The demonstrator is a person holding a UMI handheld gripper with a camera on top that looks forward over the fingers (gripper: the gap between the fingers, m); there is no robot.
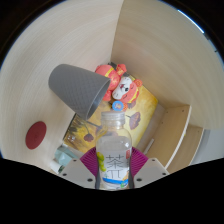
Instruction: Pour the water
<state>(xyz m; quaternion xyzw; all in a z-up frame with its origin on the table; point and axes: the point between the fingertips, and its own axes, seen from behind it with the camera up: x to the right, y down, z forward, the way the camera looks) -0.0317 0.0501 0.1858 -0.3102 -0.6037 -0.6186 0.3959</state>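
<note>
A clear plastic bottle (112, 150) with a white cap and a green-and-white label stands upright between my fingers, and my gripper (112, 166) is shut on it, a purple pad (91, 163) pressing each side of the label. Just beyond the bottle and slightly left, a grey cup (78, 86) appears tilted, its open mouth facing toward the bottle's cap. Whether water is flowing cannot be told.
A pink and orange plush toy (121, 84) lies beyond the bottle on a yellow surface (142, 103). A light wooden table (40, 60) spreads to the left, with a dark red round spot (38, 134). Wooden shelving (172, 130) stands to the right.
</note>
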